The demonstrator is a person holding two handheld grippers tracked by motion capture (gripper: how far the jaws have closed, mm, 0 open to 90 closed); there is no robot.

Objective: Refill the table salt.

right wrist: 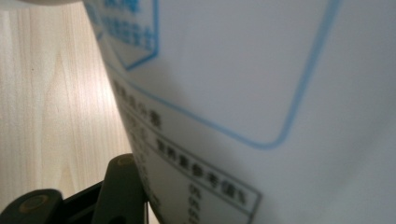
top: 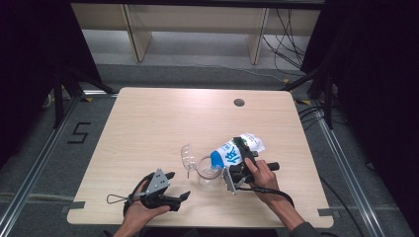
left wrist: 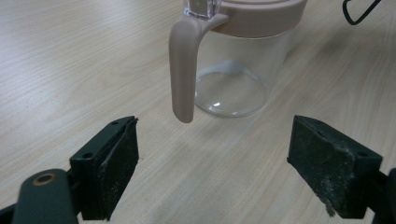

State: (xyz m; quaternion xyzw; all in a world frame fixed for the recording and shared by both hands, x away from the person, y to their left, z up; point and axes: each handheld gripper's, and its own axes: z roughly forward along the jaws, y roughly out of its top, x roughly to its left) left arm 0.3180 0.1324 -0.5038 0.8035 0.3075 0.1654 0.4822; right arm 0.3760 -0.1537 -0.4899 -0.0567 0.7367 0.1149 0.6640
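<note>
Jaws of the right gripper (top: 240, 157) were clamped on a white-and-blue pouch (top: 232, 152), held tilted with its blue end over the mouth of a clear jar (top: 209, 170) near the middle of the wooden table (top: 148, 123). The left gripper (top: 170, 190) hovered just left of the jar, jaws spread wide and empty, facing the jar's pink handle (left wrist: 183, 70).
</note>
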